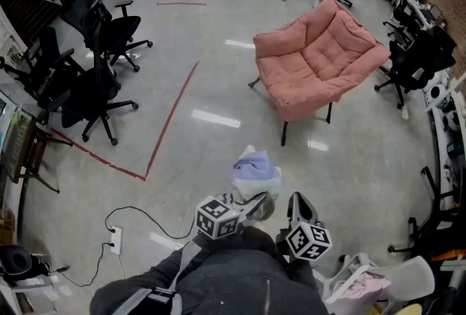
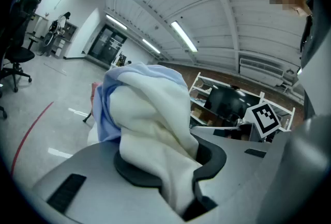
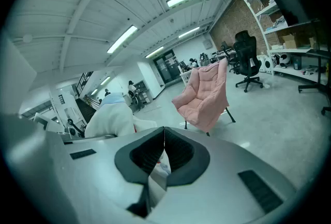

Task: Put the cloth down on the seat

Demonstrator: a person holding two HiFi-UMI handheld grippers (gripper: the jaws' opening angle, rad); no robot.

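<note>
The white and pale-blue cloth [image 1: 256, 169] is bunched up and held over the floor, clamped between the nearly closed jaws of the left gripper [image 1: 253, 206]. The right gripper [image 1: 298, 204] is just beside it, its jaws together on nothing. The pink cushioned seat [image 1: 320, 59] stands well apart ahead. At the lower right, something white [image 1: 393, 278] holds a pale pink bundle.
</note>
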